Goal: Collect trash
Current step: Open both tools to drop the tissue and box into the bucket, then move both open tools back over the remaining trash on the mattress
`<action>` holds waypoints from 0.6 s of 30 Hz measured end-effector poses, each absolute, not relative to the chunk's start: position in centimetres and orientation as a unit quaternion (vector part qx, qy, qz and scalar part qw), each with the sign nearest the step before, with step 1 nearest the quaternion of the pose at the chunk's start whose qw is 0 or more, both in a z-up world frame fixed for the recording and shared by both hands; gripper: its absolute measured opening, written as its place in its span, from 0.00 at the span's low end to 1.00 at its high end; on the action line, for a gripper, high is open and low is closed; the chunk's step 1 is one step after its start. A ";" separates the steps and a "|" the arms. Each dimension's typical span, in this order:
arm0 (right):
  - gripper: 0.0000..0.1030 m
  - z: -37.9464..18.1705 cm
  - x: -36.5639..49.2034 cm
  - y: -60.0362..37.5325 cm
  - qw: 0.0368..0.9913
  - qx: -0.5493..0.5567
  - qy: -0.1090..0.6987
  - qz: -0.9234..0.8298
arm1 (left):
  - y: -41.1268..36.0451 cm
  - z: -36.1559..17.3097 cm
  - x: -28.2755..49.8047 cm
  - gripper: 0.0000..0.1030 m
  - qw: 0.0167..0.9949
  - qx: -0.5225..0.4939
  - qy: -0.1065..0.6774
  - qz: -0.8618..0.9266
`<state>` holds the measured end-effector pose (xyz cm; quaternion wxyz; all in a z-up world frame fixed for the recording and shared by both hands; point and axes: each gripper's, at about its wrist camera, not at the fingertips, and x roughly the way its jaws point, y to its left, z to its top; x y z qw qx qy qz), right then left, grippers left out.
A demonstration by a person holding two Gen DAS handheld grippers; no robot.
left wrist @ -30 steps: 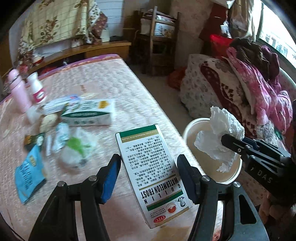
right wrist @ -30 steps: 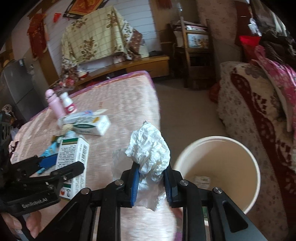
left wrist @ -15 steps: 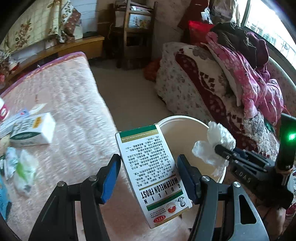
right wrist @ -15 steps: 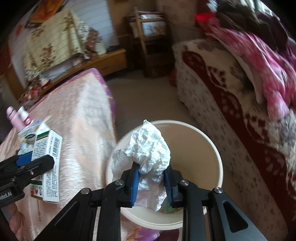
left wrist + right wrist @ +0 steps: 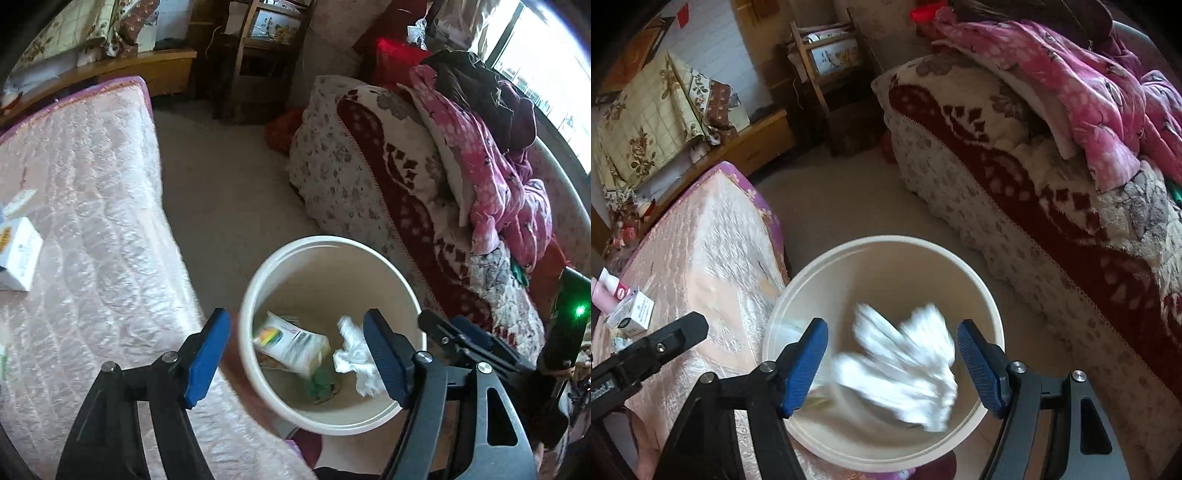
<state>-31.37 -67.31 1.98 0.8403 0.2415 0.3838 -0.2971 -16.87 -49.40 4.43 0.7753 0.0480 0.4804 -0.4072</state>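
A cream round trash bin (image 5: pixel 402 288) stands on the floor beside the bed; it also shows in the right wrist view (image 5: pixel 990 299). My left gripper (image 5: pixel 297 356) is open and empty above the bin. A medicine box (image 5: pixel 295 341) and a crumpled white tissue (image 5: pixel 356 360) lie inside the bin. My right gripper (image 5: pixel 888 363) is open above the bin, and the white tissue (image 5: pixel 905 367) is blurred, falling between its jaws into the bin. The right gripper also shows in the left wrist view (image 5: pixel 461 339).
A pink quilted mattress (image 5: pixel 92 221) lies left of the bin, with a white box (image 5: pixel 16 254) at its left edge. In the right wrist view, bottles and a box (image 5: pixel 631 308) sit there. A blanket-covered sofa (image 5: pixel 406 177) with pink clothes (image 5: pixel 495 177) is on the right.
Both grippers opened over the bin. The medicine box left the left gripper and lies in the bin. The tissue left the right gripper and is dropping in.
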 end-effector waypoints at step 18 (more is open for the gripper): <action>0.73 5.8 -28.0 -57.6 0.889 0.186 0.365 -0.205 | -35.1 8.8 -16.9 0.73 0.860 0.083 0.400 -0.305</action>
